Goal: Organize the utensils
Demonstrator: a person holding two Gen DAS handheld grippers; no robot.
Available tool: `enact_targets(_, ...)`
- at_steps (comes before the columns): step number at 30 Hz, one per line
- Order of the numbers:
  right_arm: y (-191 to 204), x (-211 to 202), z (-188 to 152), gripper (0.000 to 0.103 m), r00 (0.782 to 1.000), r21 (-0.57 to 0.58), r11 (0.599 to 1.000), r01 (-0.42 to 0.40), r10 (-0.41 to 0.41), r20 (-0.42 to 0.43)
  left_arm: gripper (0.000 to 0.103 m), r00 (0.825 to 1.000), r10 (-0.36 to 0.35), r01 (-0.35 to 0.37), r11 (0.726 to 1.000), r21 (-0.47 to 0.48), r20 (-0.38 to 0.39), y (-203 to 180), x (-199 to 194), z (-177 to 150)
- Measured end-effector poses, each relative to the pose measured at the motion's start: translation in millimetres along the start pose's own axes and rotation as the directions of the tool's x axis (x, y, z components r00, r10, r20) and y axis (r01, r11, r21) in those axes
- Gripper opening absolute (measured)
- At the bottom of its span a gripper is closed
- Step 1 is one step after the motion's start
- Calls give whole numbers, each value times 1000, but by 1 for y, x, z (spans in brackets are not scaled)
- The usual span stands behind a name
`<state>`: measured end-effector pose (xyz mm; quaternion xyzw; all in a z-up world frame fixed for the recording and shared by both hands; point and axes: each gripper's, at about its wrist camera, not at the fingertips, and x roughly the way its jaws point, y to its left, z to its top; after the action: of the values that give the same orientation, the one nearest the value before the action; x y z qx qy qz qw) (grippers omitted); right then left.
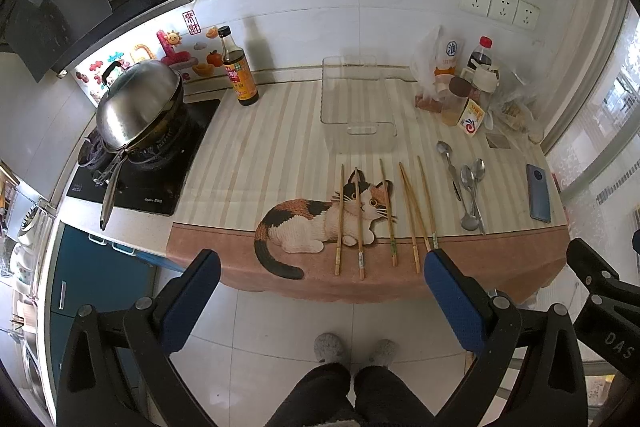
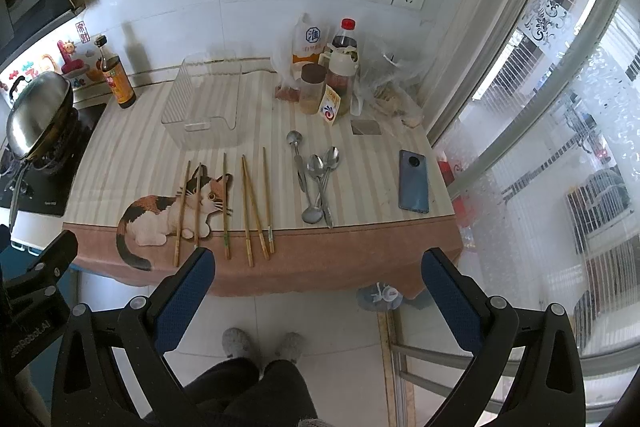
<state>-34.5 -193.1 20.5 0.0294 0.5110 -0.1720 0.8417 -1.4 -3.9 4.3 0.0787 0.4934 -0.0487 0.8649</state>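
6 chopsticks [image 1: 386, 211] lie side by side on the bench [image 1: 280, 147] near its front edge; 4 metal spoons [image 1: 468, 187] sit in a loose pile to their right, before a clear bin [image 1: 358, 99]. The chopsticks look light, stiff and thin, likely to roll, so pinch mid-length. Spoons are slick; take the handles. Left gripper [image 1: 322, 301] and right gripper [image 2: 320, 301] hang spread wide, holding nothing, short of the bench.
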Motion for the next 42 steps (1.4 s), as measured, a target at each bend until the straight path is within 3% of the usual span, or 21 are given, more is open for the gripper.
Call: enact_targets(42, 3, -5, 1, 103, 1000, 4, 1000, -4, 4, 12, 103, 1000, -6, 5, 1000, 4, 14, -3, -12, 13)
